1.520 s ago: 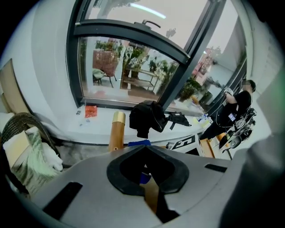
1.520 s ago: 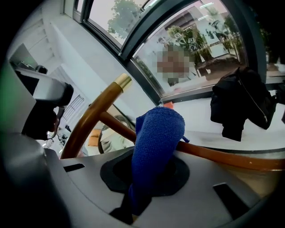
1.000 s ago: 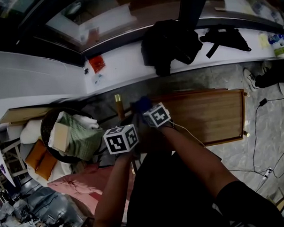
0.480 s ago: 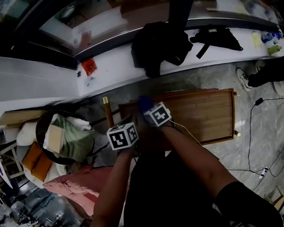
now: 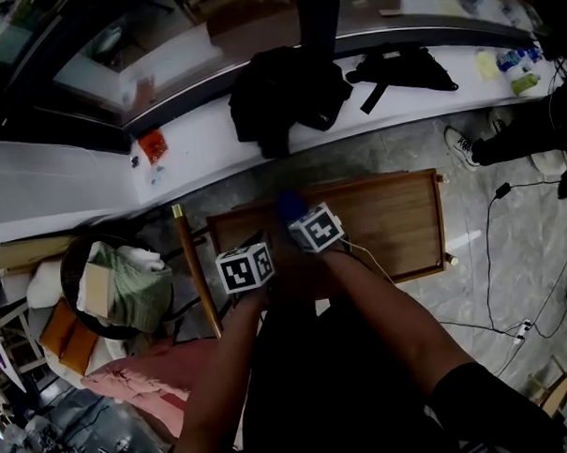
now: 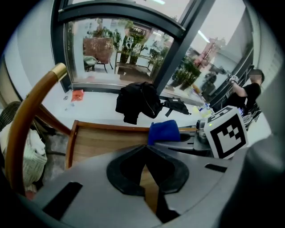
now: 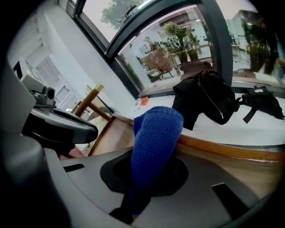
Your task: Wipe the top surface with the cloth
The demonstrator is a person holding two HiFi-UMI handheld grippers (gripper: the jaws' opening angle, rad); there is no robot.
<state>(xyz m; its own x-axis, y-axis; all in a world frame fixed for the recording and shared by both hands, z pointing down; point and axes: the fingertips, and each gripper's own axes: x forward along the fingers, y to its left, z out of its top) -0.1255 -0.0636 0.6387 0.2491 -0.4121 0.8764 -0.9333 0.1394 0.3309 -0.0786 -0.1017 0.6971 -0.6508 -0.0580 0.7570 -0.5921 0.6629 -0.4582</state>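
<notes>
While the right gripper (image 7: 144,178) pinches the blue cloth (image 7: 156,133) in its jaws over the left part of the wooden counter (image 5: 387,230), the left gripper (image 6: 146,156) hangs just beside it, jaws together on nothing.

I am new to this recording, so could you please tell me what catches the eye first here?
The blue cloth stands out, bunched upright in the jaws of the right gripper over the wooden table. Beside it, the left gripper is shut on nothing. Beyond the table, a black jacket lies on the white ledge.
</notes>
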